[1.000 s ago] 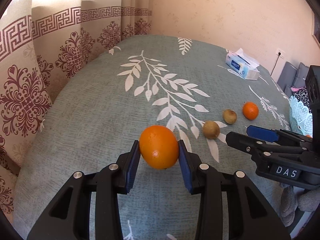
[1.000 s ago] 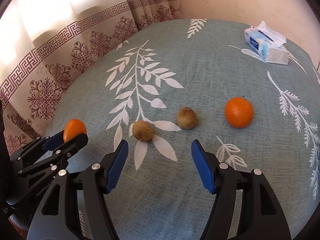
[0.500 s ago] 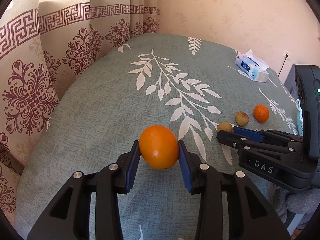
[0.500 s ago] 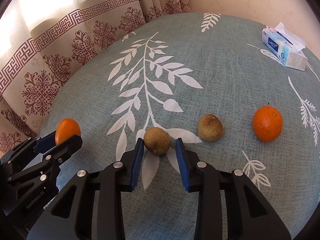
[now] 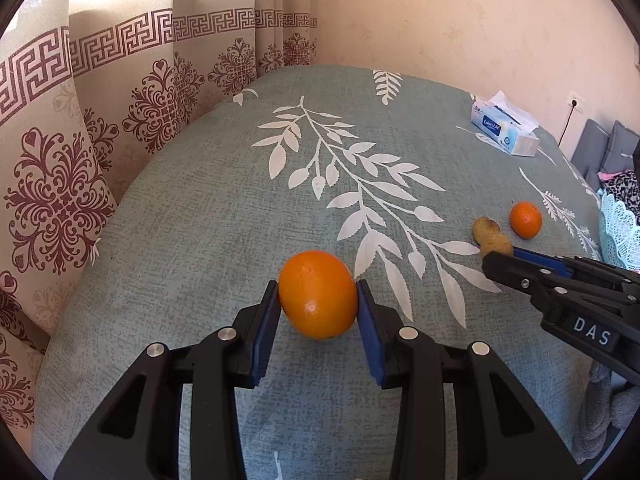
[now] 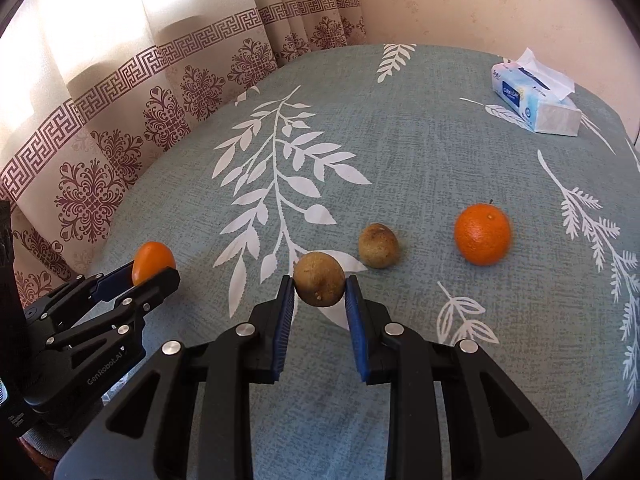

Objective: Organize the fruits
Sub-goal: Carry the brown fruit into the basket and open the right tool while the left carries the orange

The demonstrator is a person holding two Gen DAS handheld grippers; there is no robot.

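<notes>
At the left, the left gripper [image 5: 318, 304] clamps an orange [image 5: 317, 294] just above the leaf-patterned cloth [image 5: 224, 200]. Right of it, the right gripper [image 6: 320, 292] grips a brown fruit [image 6: 319, 283]. A second brown fruit [image 6: 378, 245] lies just beyond, then another orange [image 6: 483, 234]; a tissue box [image 6: 534, 98] sits far right.

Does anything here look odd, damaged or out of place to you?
Mostly the two brown fruits: the one in the right gripper and the loose brown fruit on the bedspread have dull, blotchy skins, possibly past their best. The oranges look fresh. A tissue box lies far off; nothing is spilled.
</notes>
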